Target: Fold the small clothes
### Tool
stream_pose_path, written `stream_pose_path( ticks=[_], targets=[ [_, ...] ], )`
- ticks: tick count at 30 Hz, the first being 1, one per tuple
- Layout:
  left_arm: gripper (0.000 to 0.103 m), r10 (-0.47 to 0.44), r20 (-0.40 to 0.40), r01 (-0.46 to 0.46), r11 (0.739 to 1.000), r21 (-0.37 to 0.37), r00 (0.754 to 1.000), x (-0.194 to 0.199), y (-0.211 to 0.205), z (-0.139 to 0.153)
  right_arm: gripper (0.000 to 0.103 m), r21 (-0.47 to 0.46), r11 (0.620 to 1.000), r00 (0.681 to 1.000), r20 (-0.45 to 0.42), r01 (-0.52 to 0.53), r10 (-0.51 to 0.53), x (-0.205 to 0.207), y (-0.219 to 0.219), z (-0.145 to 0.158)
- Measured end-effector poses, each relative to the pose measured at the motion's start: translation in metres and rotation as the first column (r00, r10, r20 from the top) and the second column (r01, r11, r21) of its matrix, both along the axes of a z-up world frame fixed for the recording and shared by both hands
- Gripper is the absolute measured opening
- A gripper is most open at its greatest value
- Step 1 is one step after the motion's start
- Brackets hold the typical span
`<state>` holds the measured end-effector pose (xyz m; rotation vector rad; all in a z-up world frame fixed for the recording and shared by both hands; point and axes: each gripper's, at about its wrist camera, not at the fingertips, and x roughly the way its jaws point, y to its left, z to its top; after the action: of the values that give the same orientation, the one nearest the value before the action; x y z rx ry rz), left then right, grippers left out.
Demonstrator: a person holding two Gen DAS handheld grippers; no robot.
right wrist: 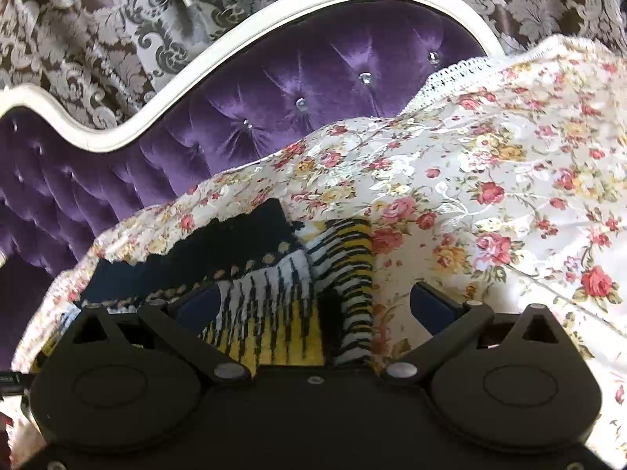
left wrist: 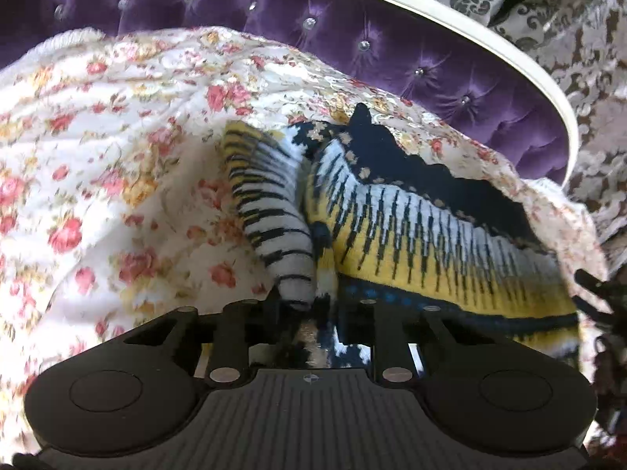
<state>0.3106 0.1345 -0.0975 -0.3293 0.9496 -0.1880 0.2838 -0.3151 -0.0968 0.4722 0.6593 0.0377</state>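
A small knitted sweater (left wrist: 411, 235) with yellow, white and black stripes and a dark navy top lies on a floral bedspread (left wrist: 117, 137). One striped sleeve (left wrist: 270, 211) is folded in toward the body. My left gripper (left wrist: 309, 309) is shut on a bunched bit of the sweater where the sleeve meets the body. In the right wrist view the same sweater (right wrist: 274, 305) lies under my right gripper (right wrist: 313, 298). That gripper is open, its blue-padded fingers (right wrist: 200, 299) spread wide over the knit and the bedspread (right wrist: 490, 156).
A purple tufted headboard (left wrist: 392, 58) (right wrist: 294, 78) with a white curved frame (right wrist: 196, 70) stands just behind the sweater. Grey-brown damask fabric (left wrist: 588, 58) hangs beyond it. The bedspread has a lace edge (right wrist: 450, 74). A dark blurred object (left wrist: 595, 293) shows at the right edge.
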Motion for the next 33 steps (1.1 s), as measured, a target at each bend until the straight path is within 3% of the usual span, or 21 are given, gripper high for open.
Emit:
stream_pose_path(
  ticks=[1,8,15,19,22,26,28,33],
  targets=[
    [0.014,-0.008,-0.004,0.009,1.000,0.001,1.000,-0.003,0.001,0.001,0.103,0.018,1.000,1.000,-0.001,0.007,-0.006,-0.001,-0.005,0.000],
    [0.015,-0.039,0.011,0.039,0.998,0.058,0.999,-0.014,-0.001,0.001,0.103,0.176,0.984,0.999,-0.046,0.002,0.006,0.000,-0.037,-0.007],
    [0.030,-0.020,0.072,0.008,0.986,0.168,0.997,-0.023,-0.016,0.012,0.103,0.340,0.940,0.996,-0.067,-0.038,0.065,-0.003,-0.058,-0.019],
    [0.043,-0.004,0.127,-0.020,0.982,0.186,0.992,-0.034,-0.025,0.029,0.103,0.409,0.909,0.991,-0.064,-0.083,0.119,0.000,-0.057,-0.024],
    [0.057,-0.015,0.182,-0.024,0.978,0.207,0.983,-0.041,-0.037,0.042,0.103,0.441,0.889,0.984,-0.058,-0.124,0.166,0.004,-0.049,-0.026],
    [0.067,-0.073,0.235,0.015,0.971,0.238,0.969,-0.042,-0.059,0.056,0.103,0.461,0.868,0.971,-0.054,-0.183,0.233,0.008,-0.034,-0.027],
    [0.070,-0.092,0.242,0.032,0.970,0.241,0.966,-0.038,-0.069,0.058,0.103,0.435,0.880,0.969,-0.057,-0.194,0.242,0.009,-0.027,-0.026],
    [0.071,-0.118,0.242,0.058,0.969,0.242,0.963,-0.023,-0.095,0.052,0.103,0.501,0.846,0.972,-0.035,-0.185,0.233,0.008,-0.027,-0.030]
  ],
)
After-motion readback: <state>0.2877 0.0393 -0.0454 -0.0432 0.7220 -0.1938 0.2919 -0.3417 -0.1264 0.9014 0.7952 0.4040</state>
